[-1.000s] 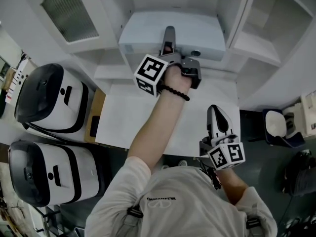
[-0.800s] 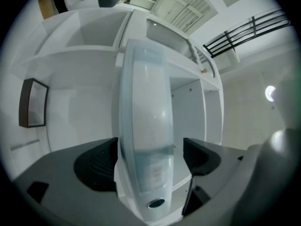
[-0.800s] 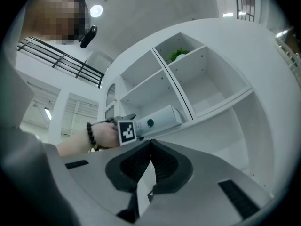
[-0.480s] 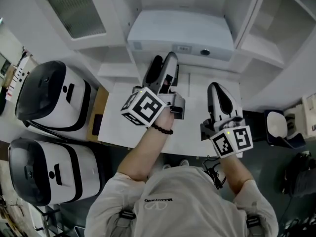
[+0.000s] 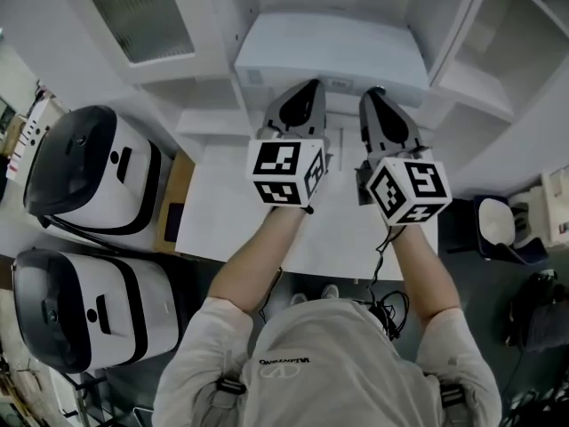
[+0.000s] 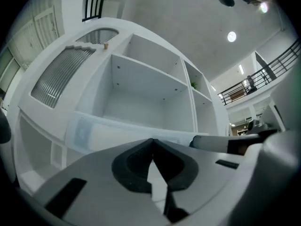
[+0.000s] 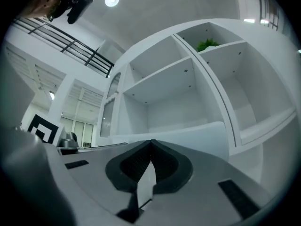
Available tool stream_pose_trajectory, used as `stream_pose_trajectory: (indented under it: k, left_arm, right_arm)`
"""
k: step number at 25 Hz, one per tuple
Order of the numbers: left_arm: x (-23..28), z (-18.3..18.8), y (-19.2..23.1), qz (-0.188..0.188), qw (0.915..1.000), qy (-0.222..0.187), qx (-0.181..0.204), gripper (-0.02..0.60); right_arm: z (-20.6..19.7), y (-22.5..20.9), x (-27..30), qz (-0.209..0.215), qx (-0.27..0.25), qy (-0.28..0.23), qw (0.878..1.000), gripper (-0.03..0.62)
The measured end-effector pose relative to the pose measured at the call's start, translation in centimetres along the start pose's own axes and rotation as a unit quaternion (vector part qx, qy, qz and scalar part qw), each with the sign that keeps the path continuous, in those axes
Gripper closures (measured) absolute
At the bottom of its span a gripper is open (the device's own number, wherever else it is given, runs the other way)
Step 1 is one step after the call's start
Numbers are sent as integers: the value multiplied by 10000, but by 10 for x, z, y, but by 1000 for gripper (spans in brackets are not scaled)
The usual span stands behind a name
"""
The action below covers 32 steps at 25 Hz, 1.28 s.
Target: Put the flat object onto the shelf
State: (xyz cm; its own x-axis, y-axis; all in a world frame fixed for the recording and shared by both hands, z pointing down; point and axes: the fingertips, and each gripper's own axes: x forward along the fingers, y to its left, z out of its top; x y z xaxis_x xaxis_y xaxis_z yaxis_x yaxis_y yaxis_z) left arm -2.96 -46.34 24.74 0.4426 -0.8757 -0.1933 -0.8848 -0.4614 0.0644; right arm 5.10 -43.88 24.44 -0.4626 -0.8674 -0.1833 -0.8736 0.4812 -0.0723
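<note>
The flat object, a wide white box [image 5: 333, 56], lies in the middle compartment of the white shelf [image 5: 462, 78]. Both grippers hover side by side just in front of it, pointing at its front edge without touching it. My left gripper [image 5: 302, 92] is shut with nothing between its pads; its jaws have just been closing. My right gripper [image 5: 372, 96] is also shut and holds nothing. In the left gripper view the box [image 6: 117, 131] shows as a pale bar beyond the closed tips [image 6: 152, 141]. The right gripper view has the box [image 7: 188, 134] behind its closed tips [image 7: 151, 142].
A white table [image 5: 222, 212] stands below the grippers against the shelf. Two white and black appliances [image 5: 84, 181] [image 5: 76, 314] sit at the left. A ribbed glass cabinet door [image 5: 142, 12] is at upper left. A dark bag [image 5: 538, 310] lies on the floor at right.
My left gripper drew back from the box, rolled over, and its jaws went from open to shut. My right gripper rose from the table's near edge to beside the left.
</note>
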Motion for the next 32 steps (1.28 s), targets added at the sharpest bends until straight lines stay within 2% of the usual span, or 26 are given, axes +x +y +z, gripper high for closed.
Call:
stream_pose_trajectory:
  k: [4,7,10,16,23,26,28,32]
  left_arm:
    - [10,-1,5,59,9999,-47,-122,577]
    - [23,-6,8,19,9995,18,-329,577]
    - [35,-9,12,14,9991,35,-423,577]
    - [55,-10,22,101,9981,35,-607,577]
    - [63,-10,28,149,9975,-54,-687,577]
    - [56,-8,27,61,9962,-231,-842,577]
    - [42,0,23,-48,9964,-465,-705,577]
    - [-4,14,2,-401,9963,-736,205,577]
  right_arm:
    - [-8,-13,22,-148,79,195,9997,583]
    - [-11,-25,35,-259,126,188,9994,583]
    - [-13,-36,46,-296,322,191,9989,583]
    - [-13,-49,61,-425,360,205,9982,583]
    - [-13,-54,68,-339,430,125,9984,583]
    - [-12,-54,61,-361,531,105,9979,583]
    - [-9,-50,48,-307,580,15,9978,583]
    - [-7,-39,2,-134,698,-147,9974,583]
